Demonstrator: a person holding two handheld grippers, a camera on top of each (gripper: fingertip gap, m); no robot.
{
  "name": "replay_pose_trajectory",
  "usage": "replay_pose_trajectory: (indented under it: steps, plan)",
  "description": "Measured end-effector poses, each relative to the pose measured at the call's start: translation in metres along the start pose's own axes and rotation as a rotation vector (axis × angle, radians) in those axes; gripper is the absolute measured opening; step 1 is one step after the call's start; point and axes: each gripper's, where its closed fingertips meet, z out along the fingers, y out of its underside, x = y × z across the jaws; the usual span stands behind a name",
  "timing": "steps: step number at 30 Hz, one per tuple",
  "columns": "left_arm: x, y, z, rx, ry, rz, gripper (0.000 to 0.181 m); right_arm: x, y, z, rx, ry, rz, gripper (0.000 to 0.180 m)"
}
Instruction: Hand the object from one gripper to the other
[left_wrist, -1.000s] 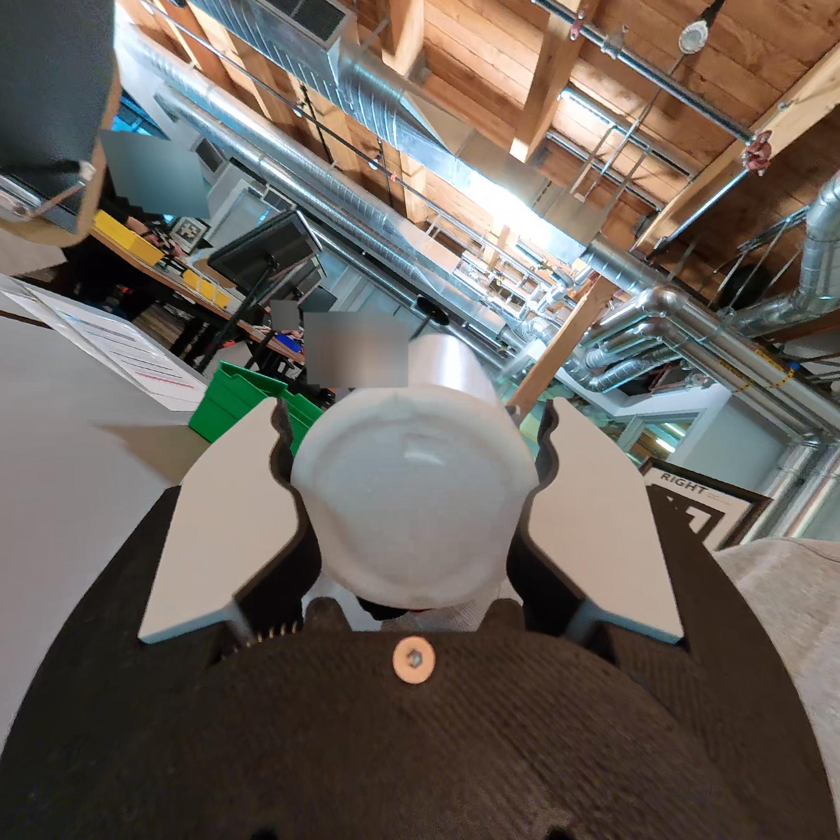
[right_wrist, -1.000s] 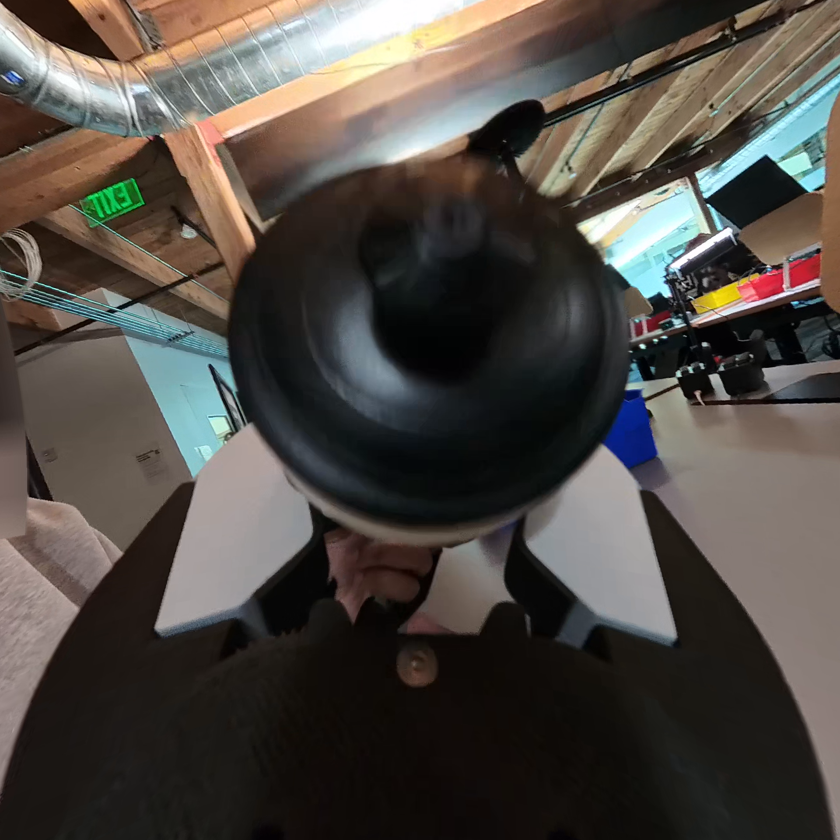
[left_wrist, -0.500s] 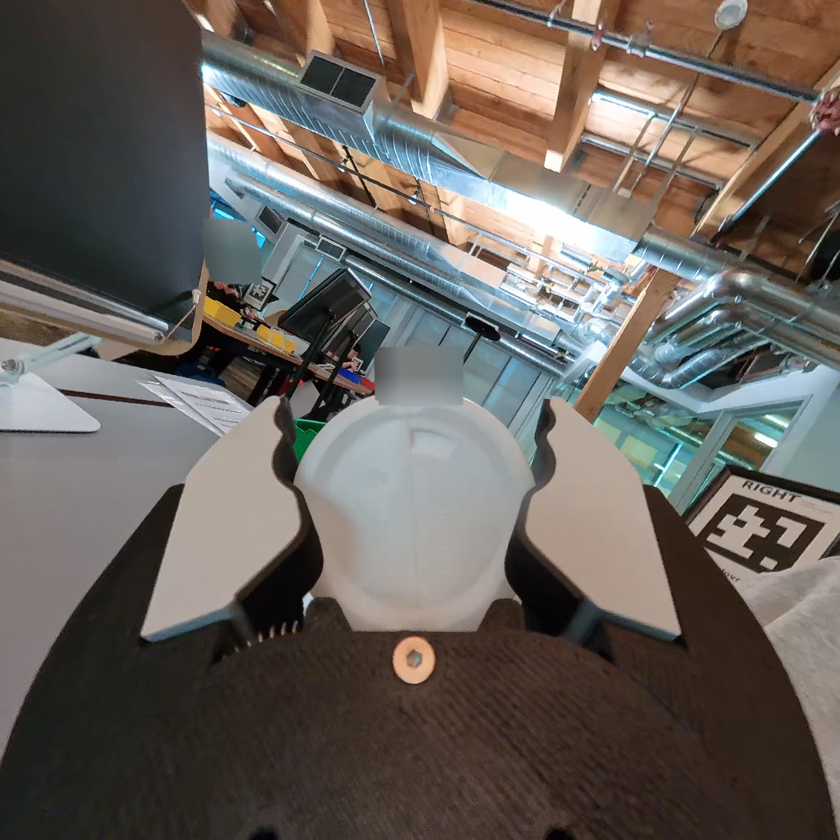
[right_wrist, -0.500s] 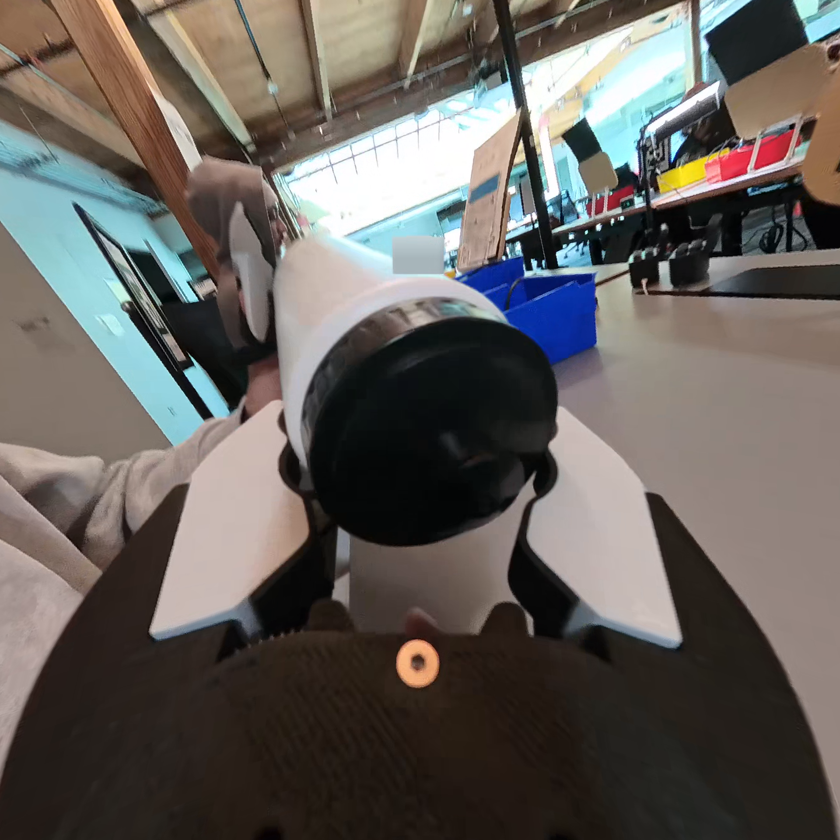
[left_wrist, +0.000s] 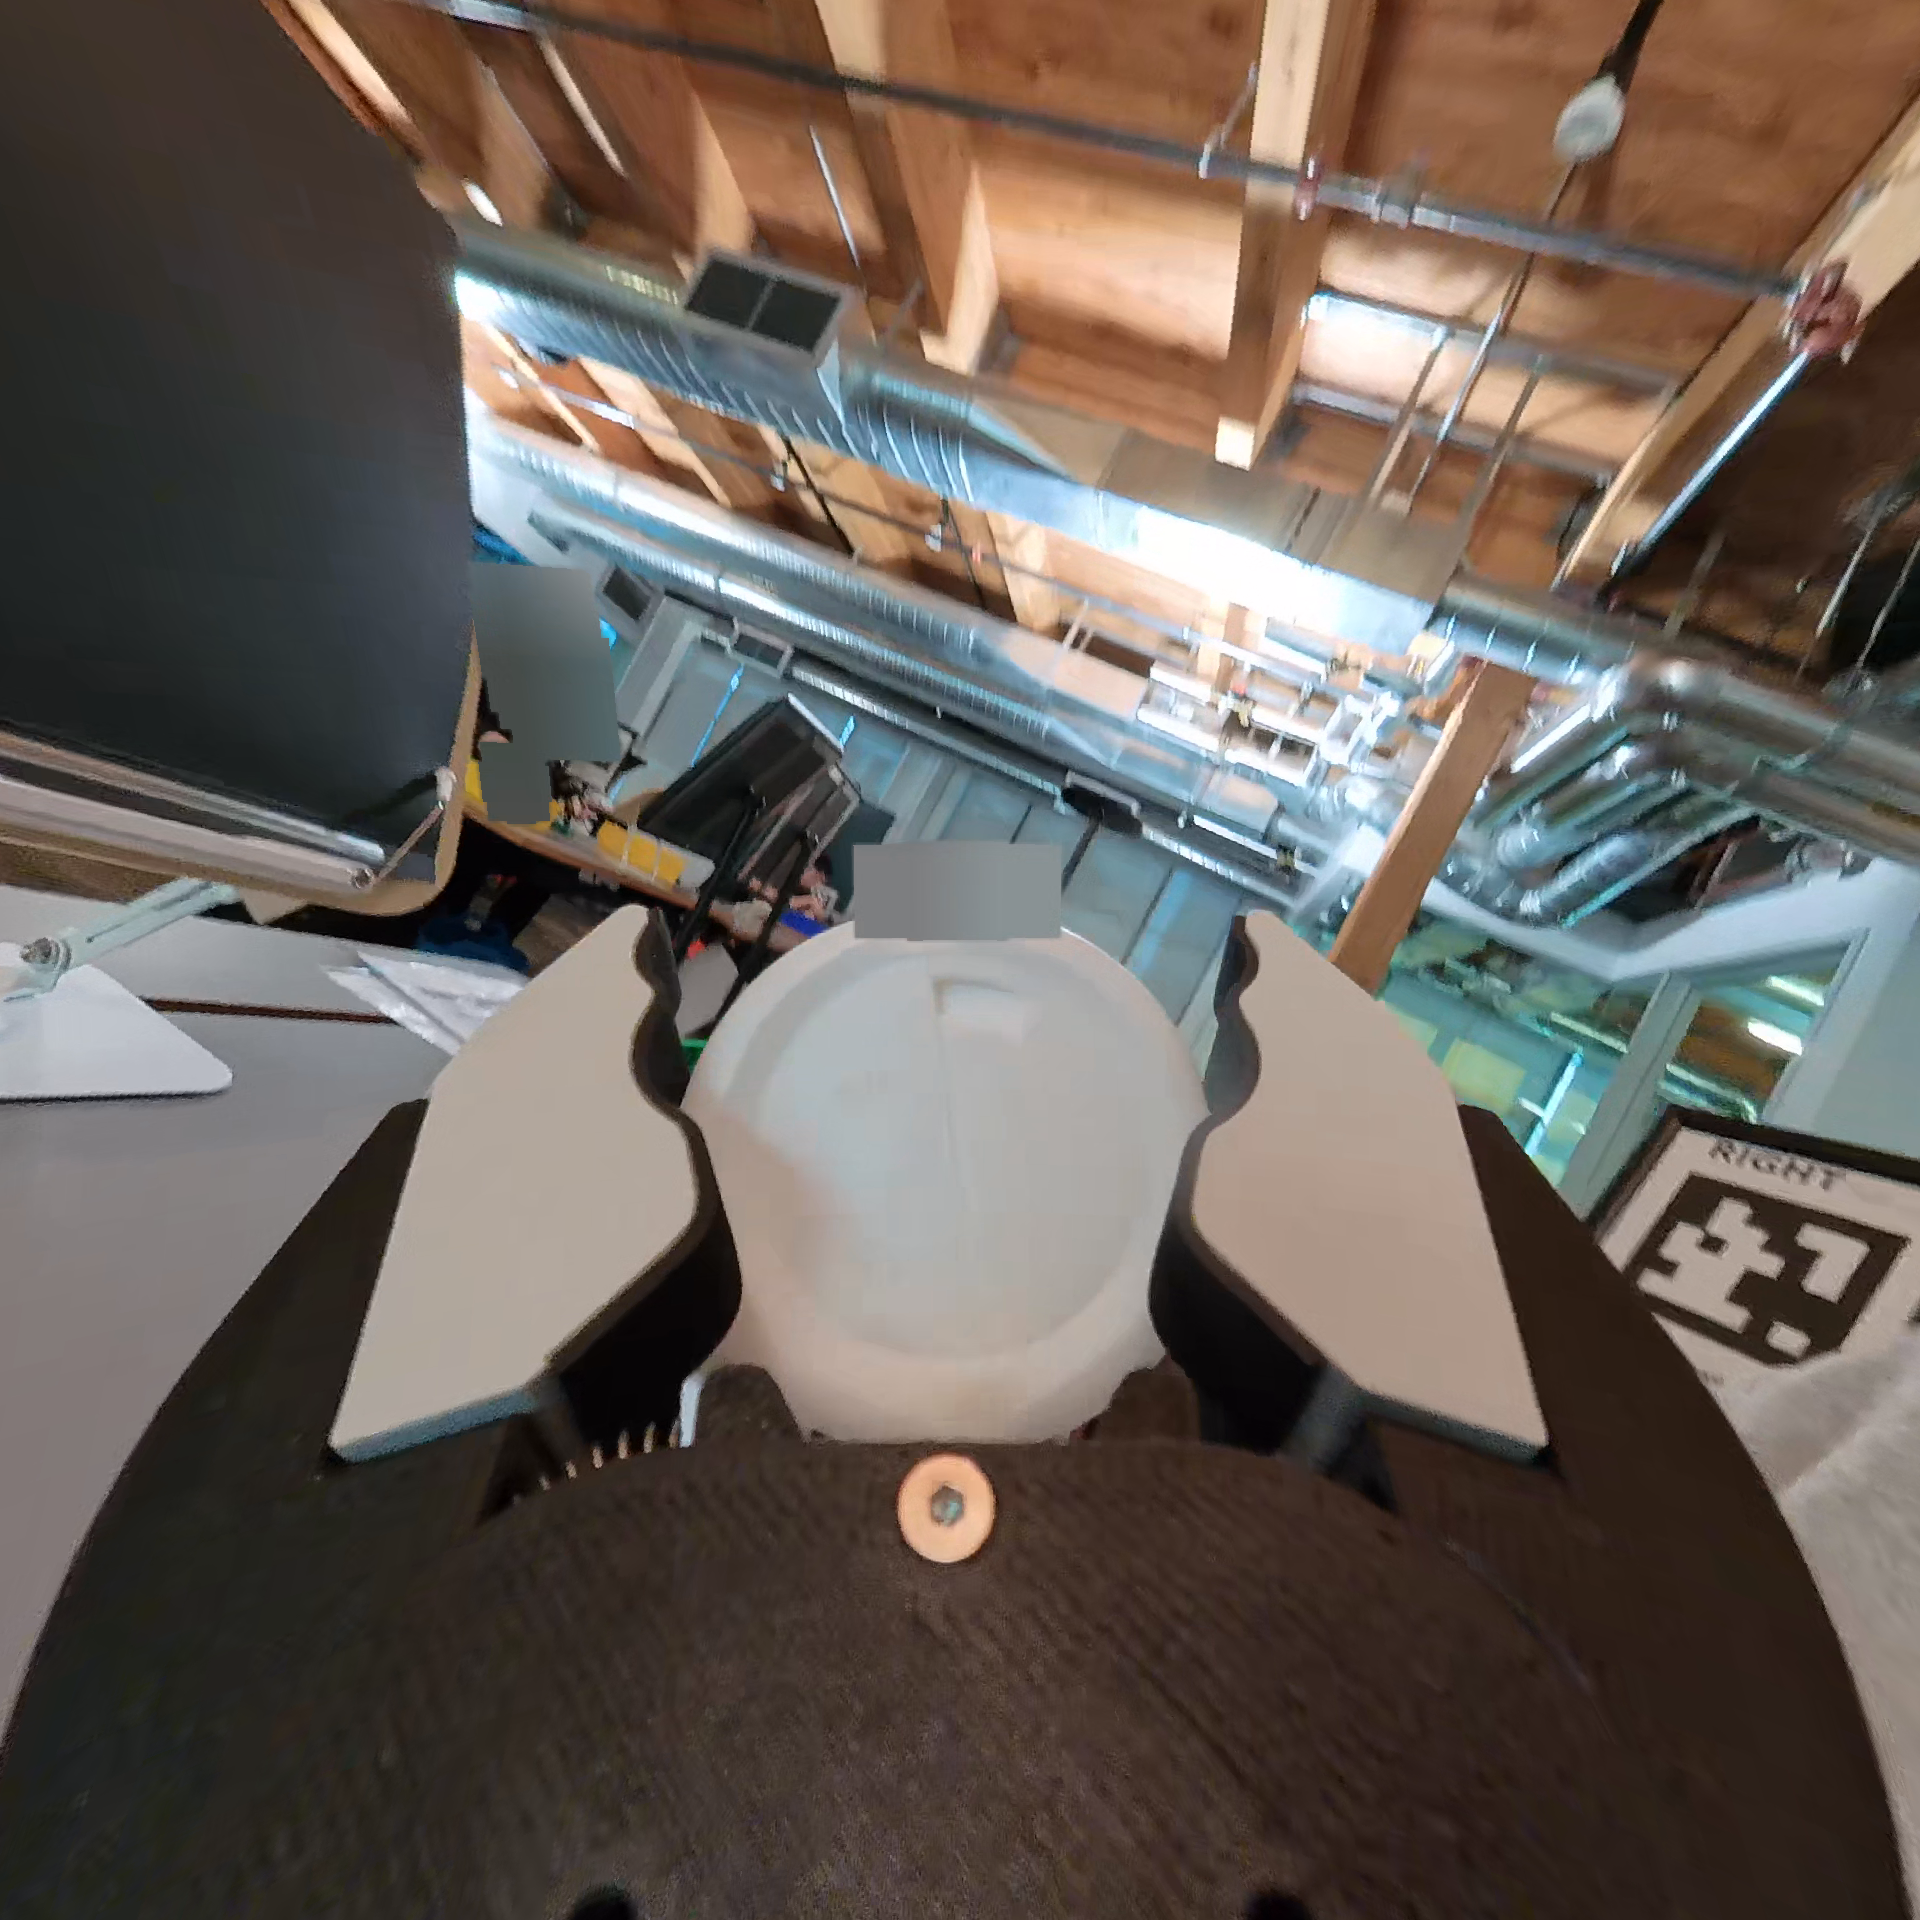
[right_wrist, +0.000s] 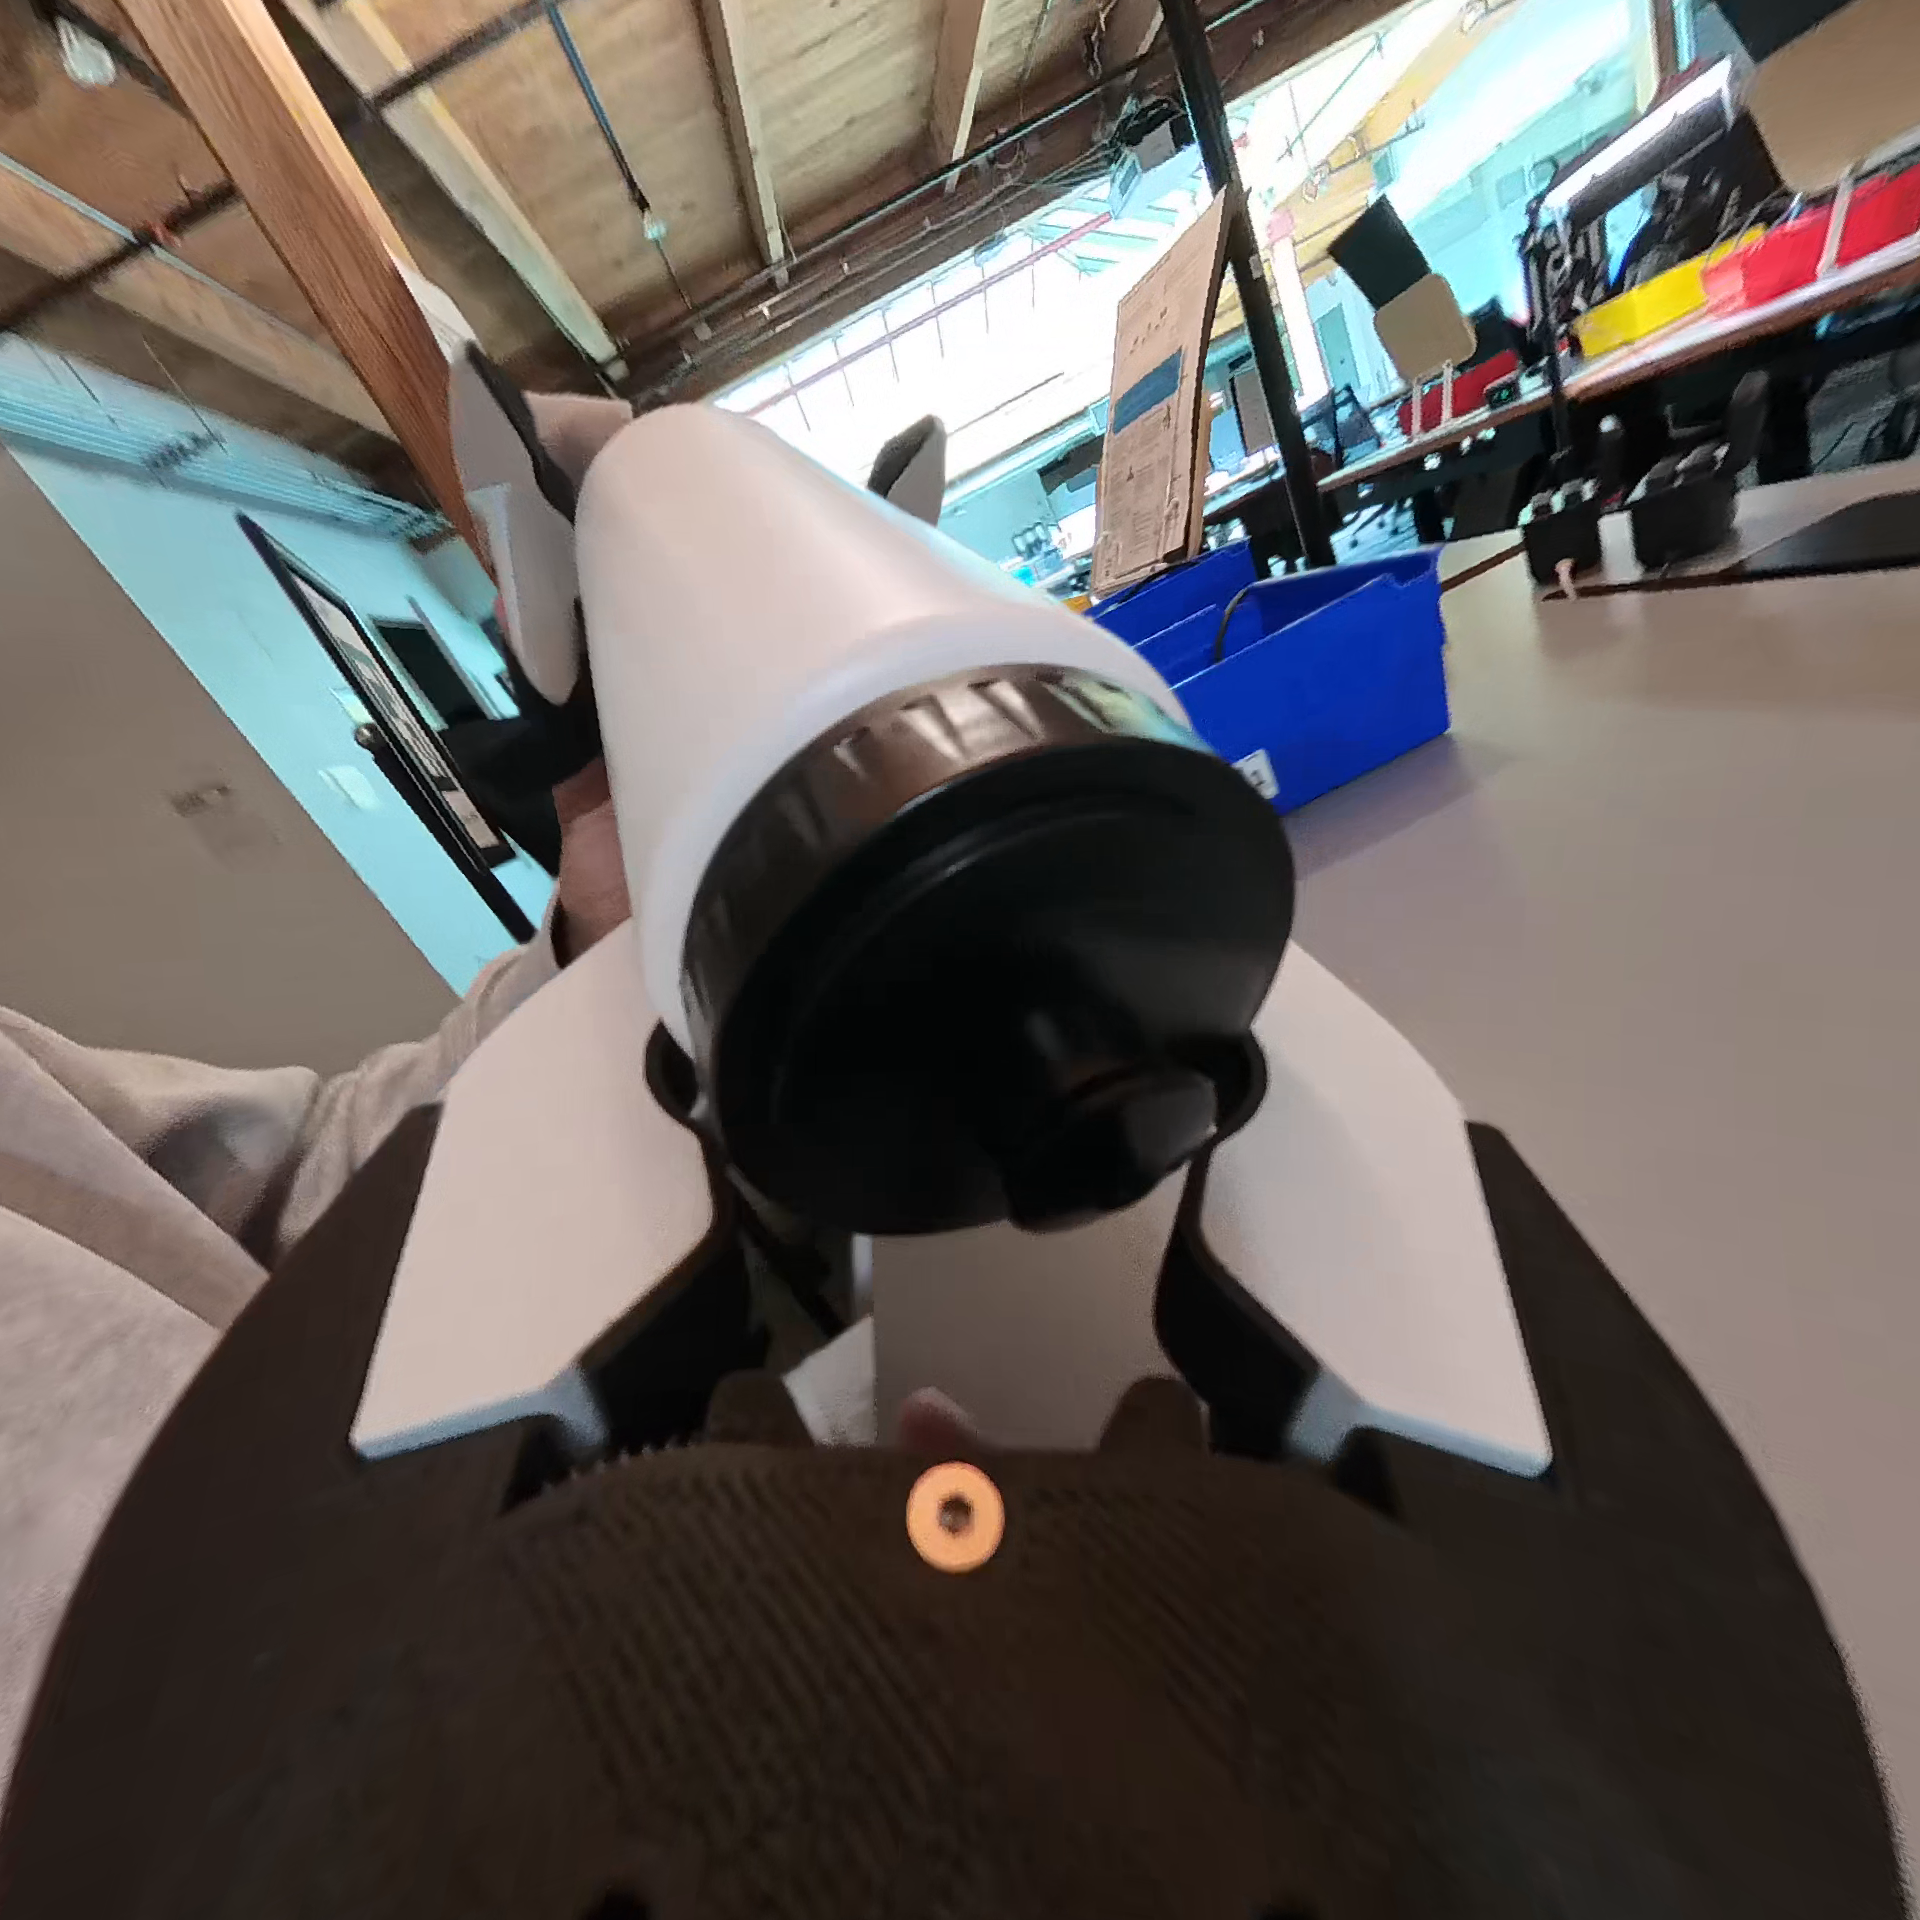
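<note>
A white bottle (right_wrist: 790, 623) with a black cap (right_wrist: 987, 997) is held in the air between my two grippers. My left gripper (left_wrist: 940, 920) is shut on its white base (left_wrist: 945, 1164), which fills the space between the jaws. It also shows far off in the right wrist view (right_wrist: 707, 478), with a finger on each side of the bottle's far end. My right gripper (right_wrist: 956, 997) is open. The black cap end sits between its fingertips and close to both. I cannot see a firm grip there.
A grey table (right_wrist: 1662, 935) lies below, with a blue bin (right_wrist: 1330, 675) at its far side. A black board (left_wrist: 208, 416) and a white stand base (left_wrist: 94, 1039) are on the left. A black-and-white tag plate (left_wrist: 1766, 1257) and a person's beige sleeve (right_wrist: 104, 1195) are close by. The left gripper's tips are roughly 15 centimeters from the right gripper's.
Both views have swung down from the ceiling toward the table. The bottle has tilted, so its side now shows in the right wrist view. Neither gripper's opening has visibly changed.
</note>
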Motion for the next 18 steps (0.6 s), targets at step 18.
replay_pose_trajectory:
  steps: [18]
  plan:
    - [0.029, 0.014, 0.012, 0.018, 0.008, 0.263, 0.122, -0.047, 0.027, 0.028, 0.029, -0.253, 0.344, 0.098]
